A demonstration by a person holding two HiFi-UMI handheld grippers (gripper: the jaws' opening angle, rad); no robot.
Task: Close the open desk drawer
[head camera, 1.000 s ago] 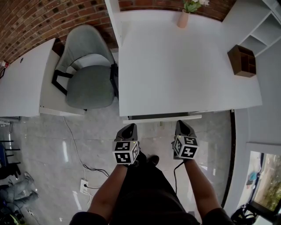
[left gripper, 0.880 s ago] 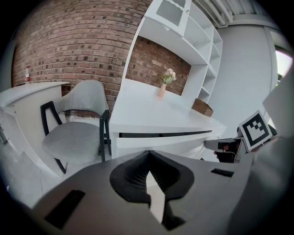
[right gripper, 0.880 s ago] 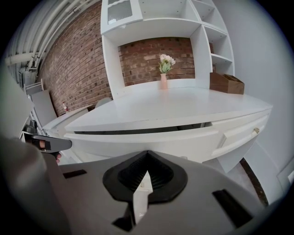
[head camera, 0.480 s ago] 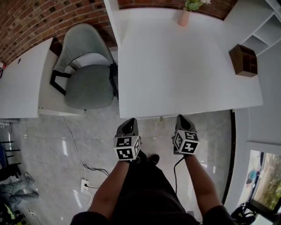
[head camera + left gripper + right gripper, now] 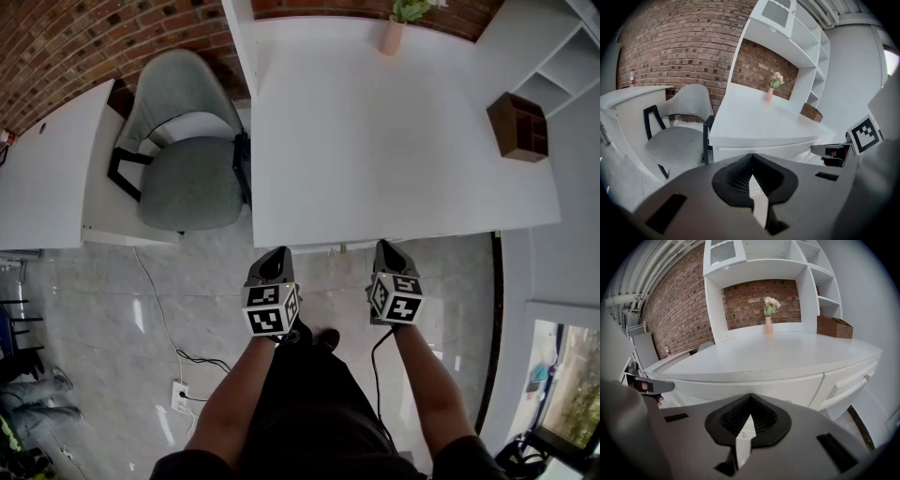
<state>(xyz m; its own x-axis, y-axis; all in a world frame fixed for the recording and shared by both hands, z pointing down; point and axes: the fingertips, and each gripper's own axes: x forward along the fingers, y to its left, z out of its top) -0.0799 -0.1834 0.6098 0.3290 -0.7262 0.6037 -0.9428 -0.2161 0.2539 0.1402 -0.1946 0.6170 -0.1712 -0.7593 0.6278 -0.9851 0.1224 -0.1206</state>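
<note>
The white desk (image 5: 375, 141) fills the upper middle of the head view. Its drawer front (image 5: 754, 390) sits flush under the desk's front edge, and only a thin strip of it (image 5: 337, 247) shows from above. My left gripper (image 5: 274, 255) and right gripper (image 5: 387, 247) are side by side just before that edge, both shut and holding nothing. In the left gripper view the shut jaws (image 5: 752, 155) point at the drawer front (image 5: 768, 152), close to it; whether they touch it is hidden. The right gripper's jaws (image 5: 750, 395) point at it too.
A grey chair (image 5: 187, 159) stands left of the desk beside a second white table (image 5: 47, 178). On the desk are a pink vase with flowers (image 5: 392, 36) and a brown wooden box (image 5: 517, 129). Cables and a socket strip (image 5: 178, 394) lie on the floor at left.
The drawer stuck out from under the desk a second ago and is now flush. Both grippers moved forward toward the desk edge.
</note>
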